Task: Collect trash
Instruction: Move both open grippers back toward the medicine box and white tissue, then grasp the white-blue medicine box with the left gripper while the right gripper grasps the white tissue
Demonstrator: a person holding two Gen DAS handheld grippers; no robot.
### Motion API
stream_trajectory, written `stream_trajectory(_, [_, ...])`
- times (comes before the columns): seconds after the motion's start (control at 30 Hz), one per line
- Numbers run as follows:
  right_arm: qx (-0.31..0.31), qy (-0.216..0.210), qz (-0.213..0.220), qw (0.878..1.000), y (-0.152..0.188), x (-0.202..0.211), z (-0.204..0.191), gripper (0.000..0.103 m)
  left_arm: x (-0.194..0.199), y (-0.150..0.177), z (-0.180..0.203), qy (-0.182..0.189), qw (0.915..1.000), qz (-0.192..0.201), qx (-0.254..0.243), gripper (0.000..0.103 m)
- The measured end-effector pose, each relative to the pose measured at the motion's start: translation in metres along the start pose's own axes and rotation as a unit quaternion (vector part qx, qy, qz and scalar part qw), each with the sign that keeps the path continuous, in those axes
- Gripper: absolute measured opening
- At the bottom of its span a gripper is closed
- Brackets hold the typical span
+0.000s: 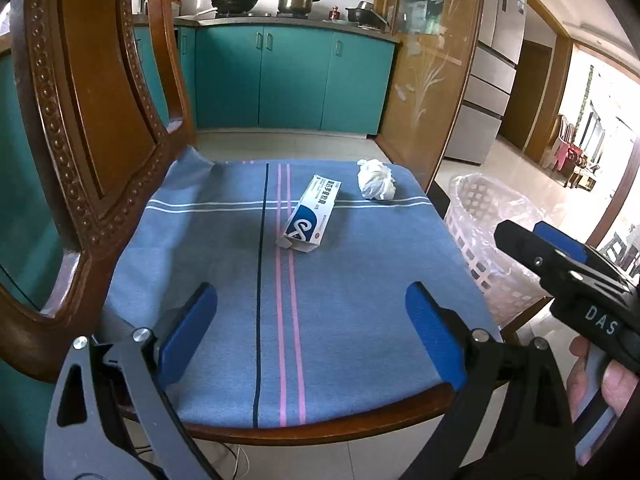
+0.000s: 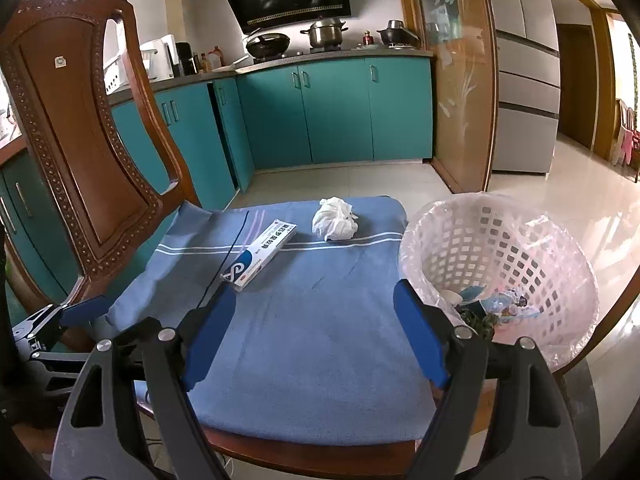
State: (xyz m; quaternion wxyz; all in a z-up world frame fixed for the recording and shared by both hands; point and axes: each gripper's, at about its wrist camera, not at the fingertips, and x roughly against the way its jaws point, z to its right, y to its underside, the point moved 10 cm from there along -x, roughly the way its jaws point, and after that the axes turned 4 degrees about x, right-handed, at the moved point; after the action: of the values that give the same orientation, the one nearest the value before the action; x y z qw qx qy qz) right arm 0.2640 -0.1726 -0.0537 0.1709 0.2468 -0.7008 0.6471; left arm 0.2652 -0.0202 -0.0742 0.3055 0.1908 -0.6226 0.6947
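We work over a wooden chair (image 2: 84, 128) whose seat is draped in a blue cloth (image 2: 312, 320), with a lined white basket (image 2: 516, 240) just beside its right edge. The basket already holds some scraps, so part of the collecting looks done; a white-and-blue carton (image 1: 310, 216) and a crumpled tissue (image 1: 375, 180) are left toward the far half of the seat, near each other but apart. The near half lies bare, giving us room to approach, though the chair back walls off the left side. Our left gripper (image 1: 312, 320) and right gripper (image 2: 314, 320) both gape empty.
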Motion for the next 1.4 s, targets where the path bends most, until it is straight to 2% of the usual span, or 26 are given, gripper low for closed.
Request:
stream_trajectory(0.23, [-0.008, -0.004, 0.003, 1.000, -0.003, -0.001, 0.004, 0.079, -0.043, -0.017, 0.007, -0.001, 0.9996, -0.011, -0.027, 0.095])
stream_trajectory(0.37, [-0.012, -0.004, 0.002, 1.000, -0.003, -0.006, 0.007, 0.079, -0.091, -0.032, 0.012, -0.010, 0.9981, -0.037, -0.048, 0.093])
stream_trajectory(0.53, [-0.011, -0.005, -0.003, 1.000, -0.003, -0.012, 0.008, 0.079, -0.155, -0.035, 0.015, -0.015, 0.9931, -0.092, -0.071, 0.091])
stream_trajectory(0.63, [-0.010, -0.003, -0.007, 1.000, -0.003, -0.016, 0.010, 0.079, -0.189, -0.027, 0.008, -0.019, 0.9885, -0.132, -0.071, 0.073])
stream_trajectory(0.67, [-0.012, -0.003, -0.008, 1.000, -0.004, -0.017, 0.010, 0.079, -0.196, -0.023, 0.005, -0.016, 0.9874, -0.144, -0.065, 0.062])
stream_trajectory(0.7, [-0.012, -0.003, -0.008, 1.000, -0.004, -0.018, 0.010, 0.079, -0.196, -0.027, 0.002, -0.011, 0.9895, -0.133, -0.056, 0.046])
stream_trajectory(0.73, [-0.010, -0.001, -0.009, 1.000, -0.006, -0.021, 0.010, 0.079, -0.197, -0.028, -0.001, -0.014, 0.9898, -0.131, -0.053, 0.045])
stream_trajectory(0.8, [-0.006, 0.002, -0.009, 1.000, -0.009, -0.026, 0.010, 0.079, -0.192, -0.029, -0.002, -0.007, 0.9899, -0.135, -0.044, 0.044])
stream_trajectory(0.9, [-0.002, 0.007, -0.010, 1.000, -0.016, -0.039, 0.010, 0.079, -0.163, -0.039, -0.005, 0.004, 0.9944, -0.102, -0.030, 0.044])
stream_trajectory(1.13, [-0.029, -0.001, -0.050, 0.998, -0.038, -0.107, 0.011, 0.079, -0.050, -0.056, -0.021, 0.006, 0.9998, -0.002, 0.021, 0.044])
stream_trajectory(1.23, [-0.026, 0.023, -0.073, 0.997, -0.053, -0.155, 0.011, 0.079, -0.009, -0.047, -0.025, 0.006, 0.9988, 0.030, 0.039, 0.044])
stream_trajectory(1.4, [-0.010, 0.081, -0.128, 0.988, -0.052, -0.229, 0.021, 0.078, 0.011, -0.031, -0.030, 0.005, 0.9986, 0.030, 0.043, 0.045])
